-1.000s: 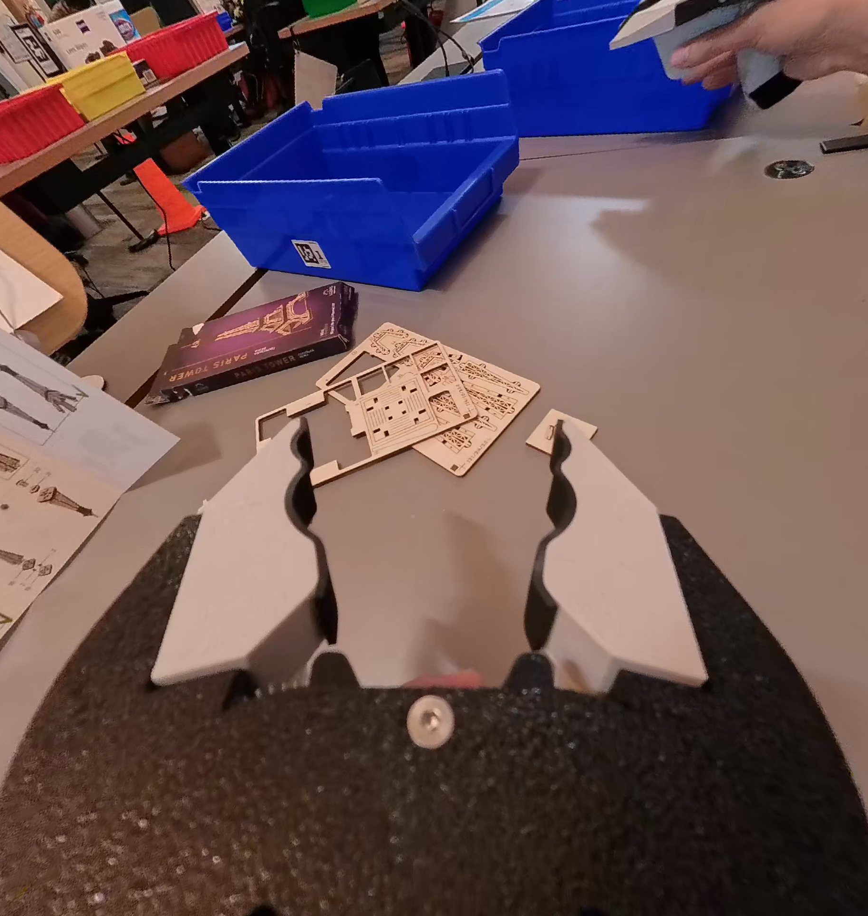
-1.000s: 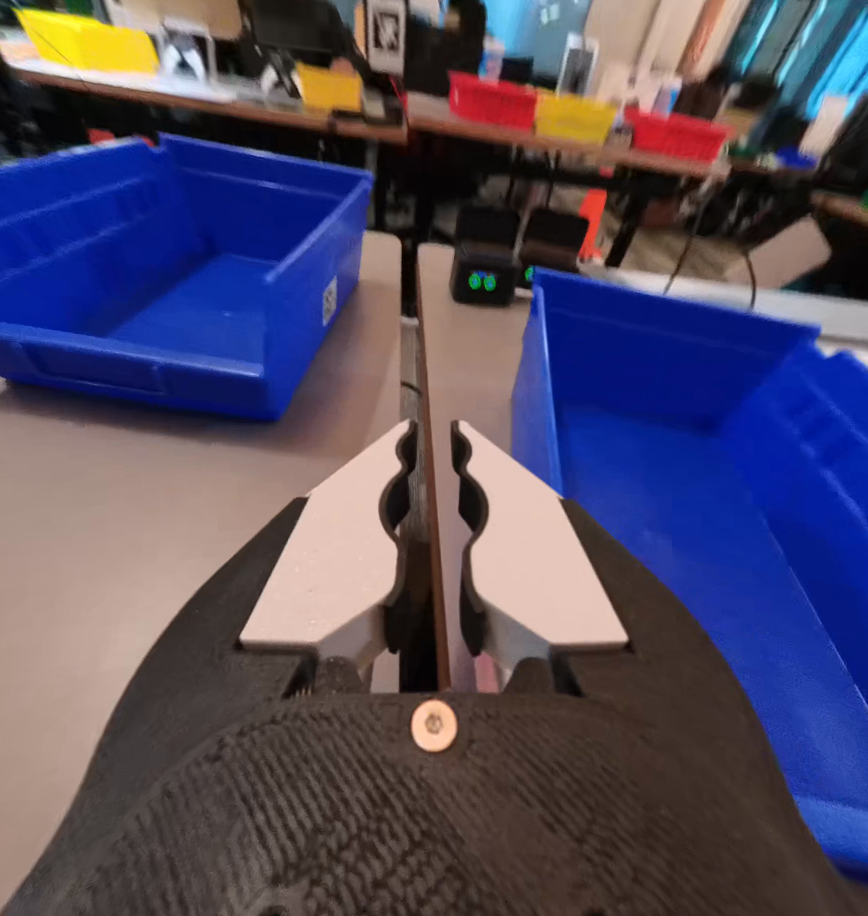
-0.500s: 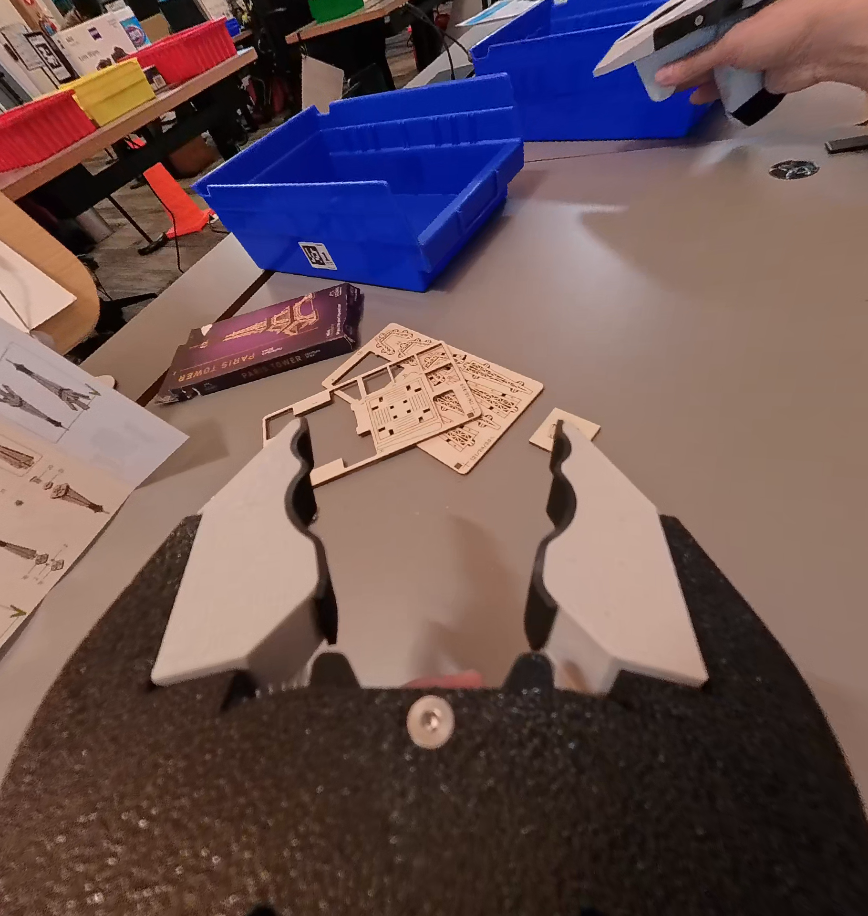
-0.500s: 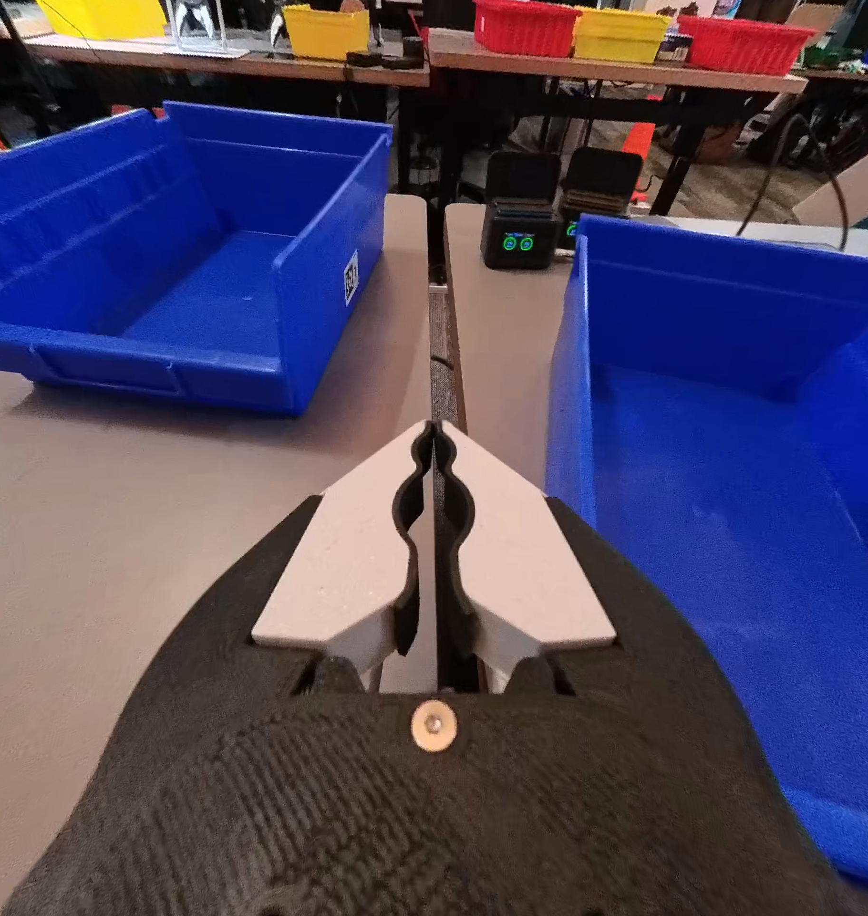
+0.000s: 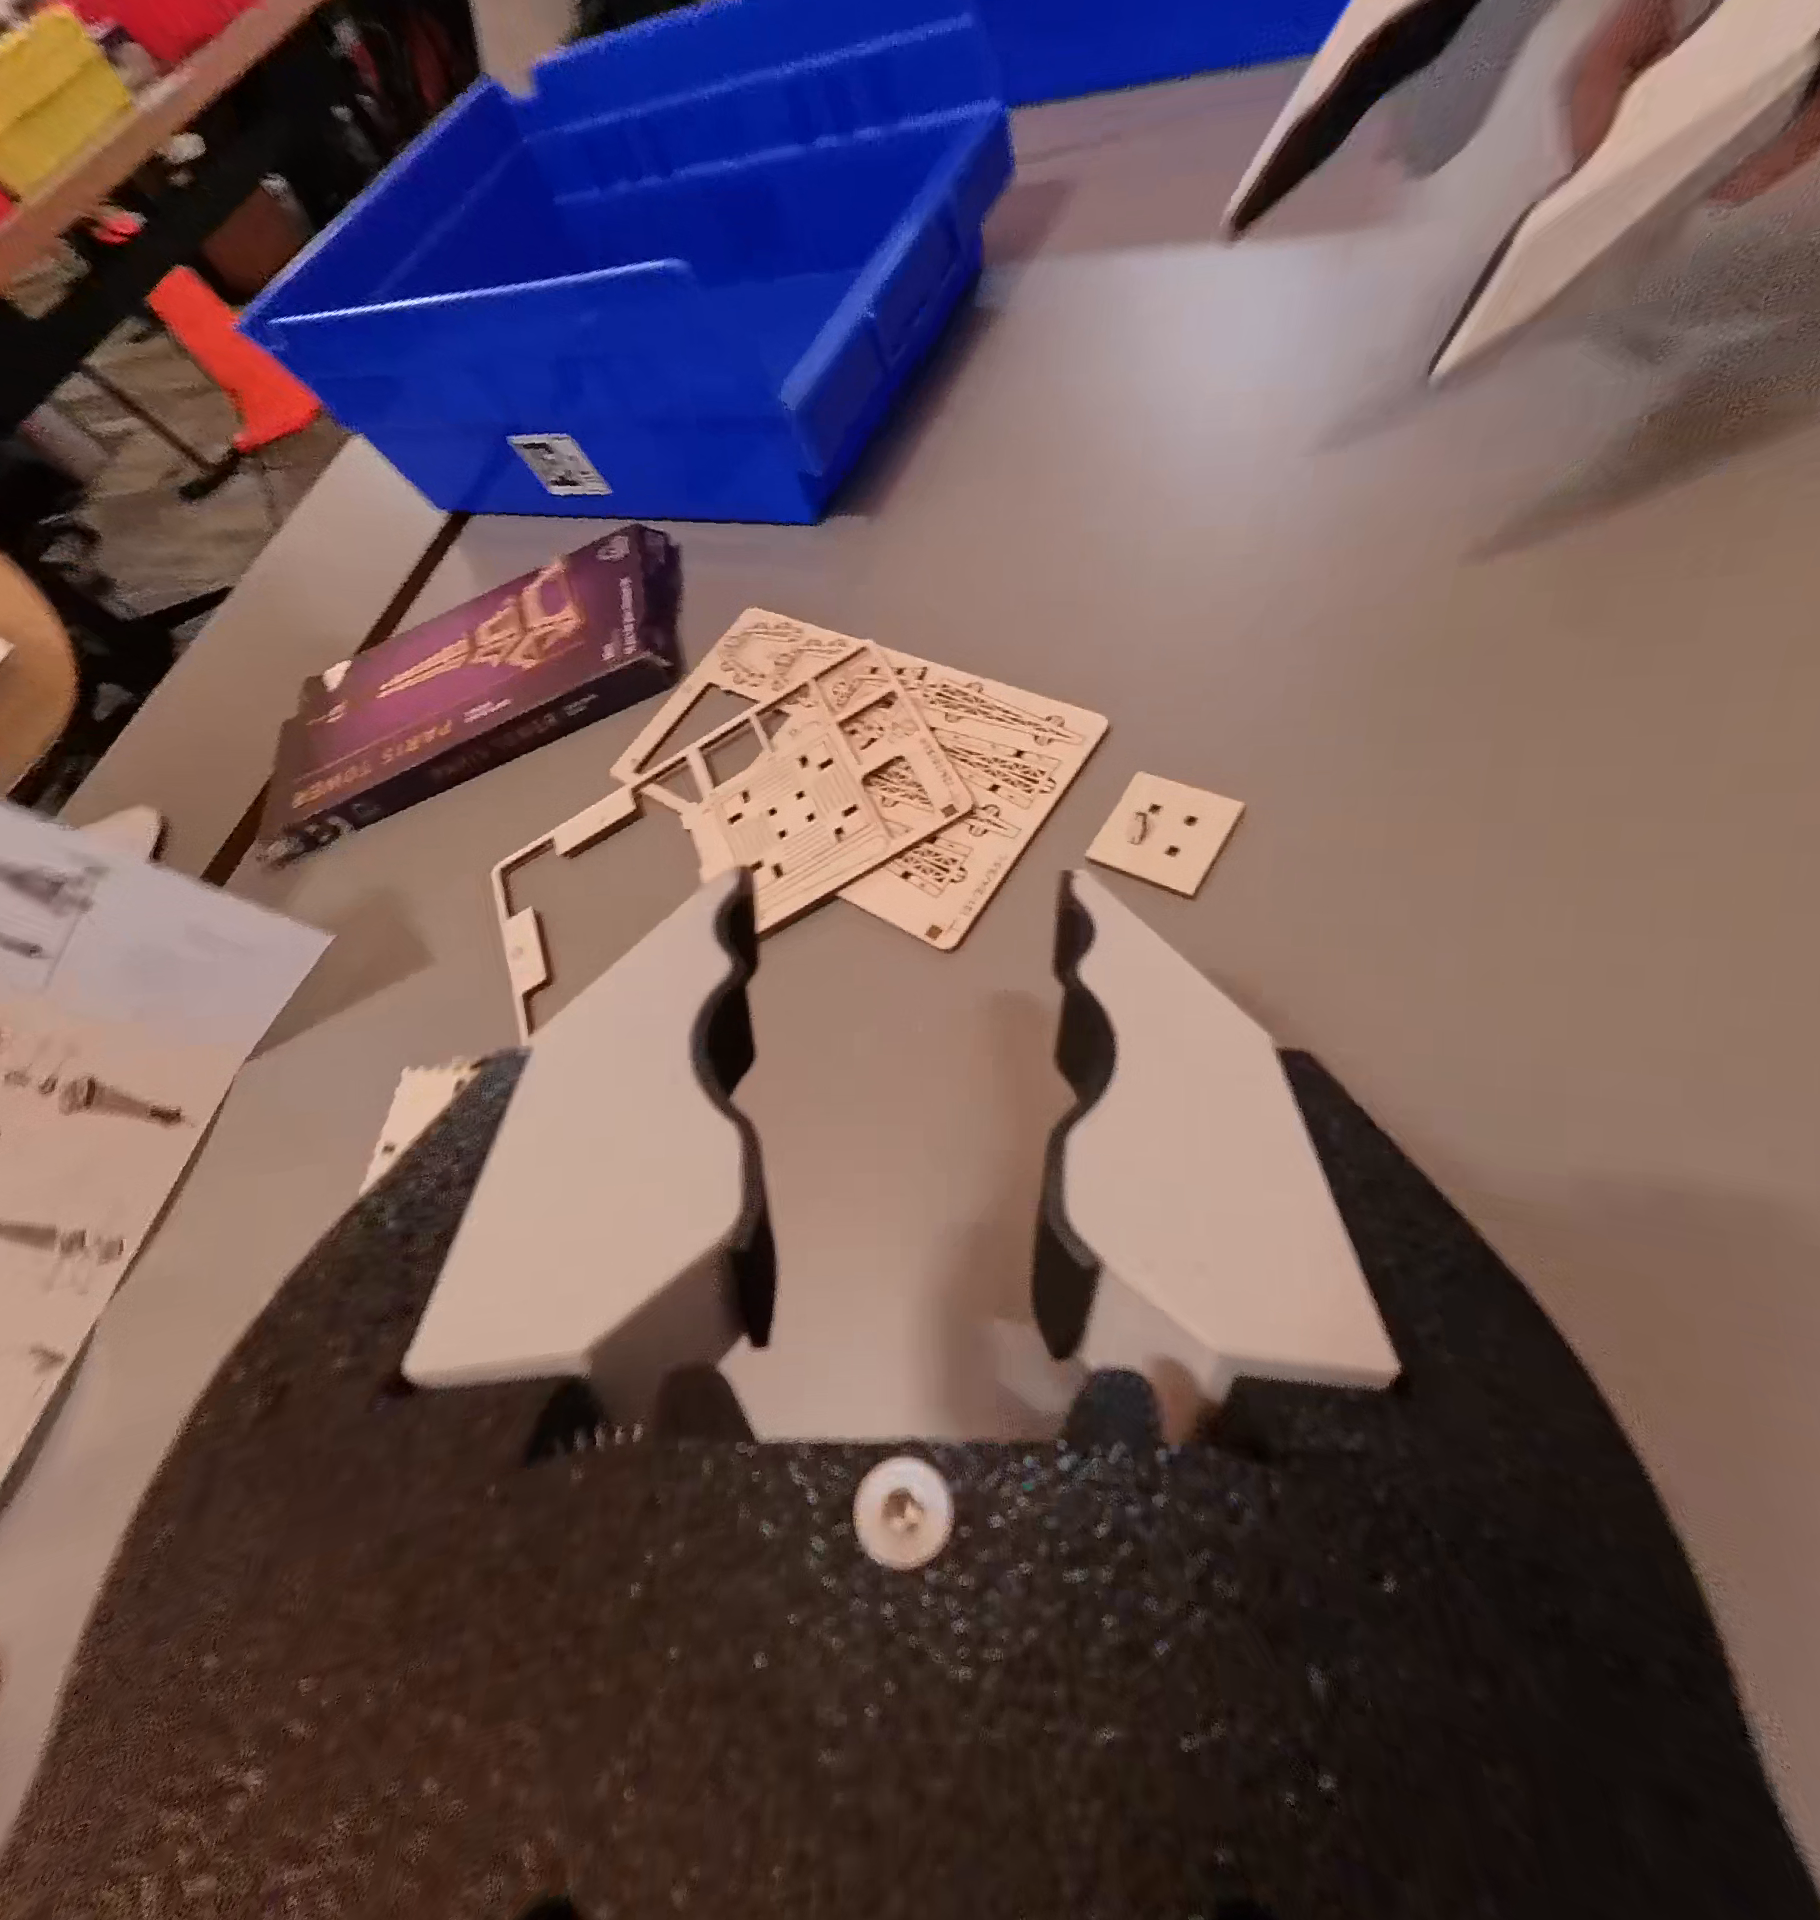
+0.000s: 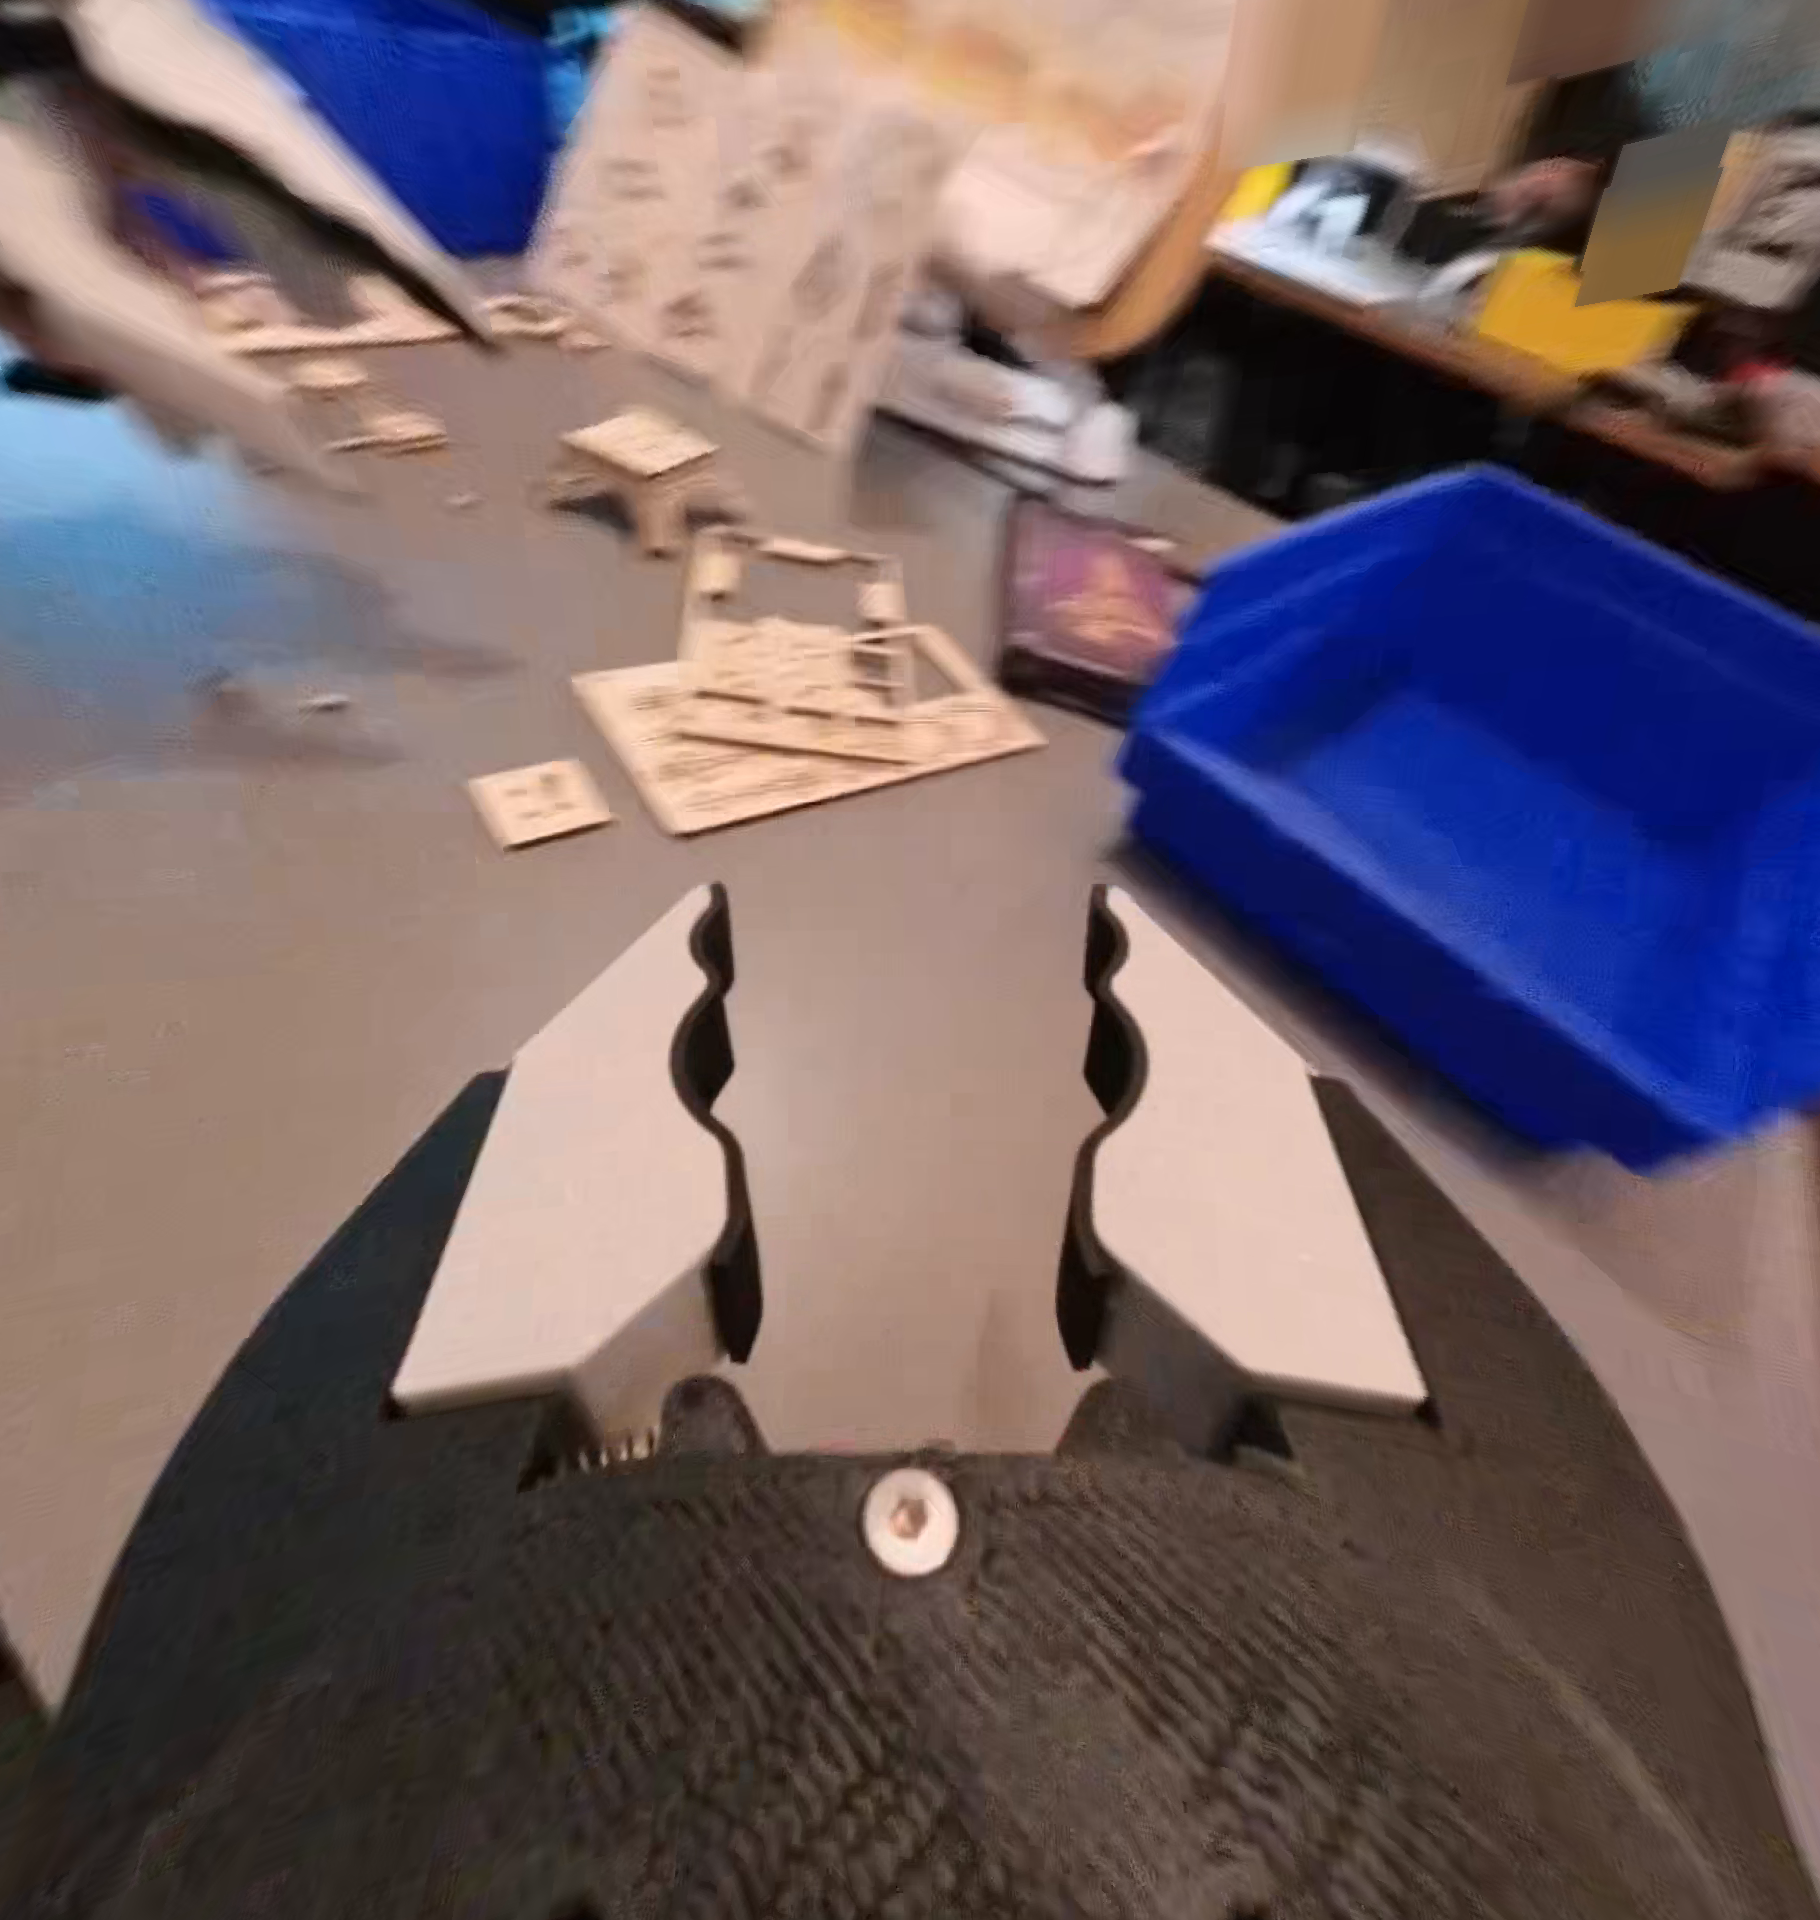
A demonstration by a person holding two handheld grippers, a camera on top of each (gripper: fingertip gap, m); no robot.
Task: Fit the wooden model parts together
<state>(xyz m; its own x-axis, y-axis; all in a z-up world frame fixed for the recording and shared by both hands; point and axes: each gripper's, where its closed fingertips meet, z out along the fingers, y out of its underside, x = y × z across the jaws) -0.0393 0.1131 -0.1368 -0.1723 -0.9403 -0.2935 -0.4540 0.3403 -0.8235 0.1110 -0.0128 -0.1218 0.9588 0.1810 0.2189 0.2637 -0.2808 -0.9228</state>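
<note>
Thin laser-cut wooden sheets (image 5: 864, 769) lie overlapped on the grey table, just beyond my left gripper (image 5: 906, 883), which is open and empty above the table. A small square wooden piece (image 5: 1166, 847) with slots lies right of the sheets. In the right wrist view the sheets (image 6: 802, 707) and the square piece (image 6: 539, 800) lie ahead of my right gripper (image 6: 901, 899), which is open and empty. A small built wooden stand (image 6: 636, 462) sits farther back. The right gripper also shows blurred at the top right of the left wrist view (image 5: 1508, 156).
A blue bin (image 5: 657, 281) stands behind the sheets and shows at the right in the right wrist view (image 6: 1508, 790). A purple model box (image 5: 480, 696) lies left of the sheets. Instruction sheets (image 5: 64, 1091) lie at the left. The left gripper (image 6: 210, 239) shows blurred at top left.
My right gripper has swung round from facing the blue bins to face the wooden parts, and has opened. My left gripper has tilted and its jaws have narrowed a little.
</note>
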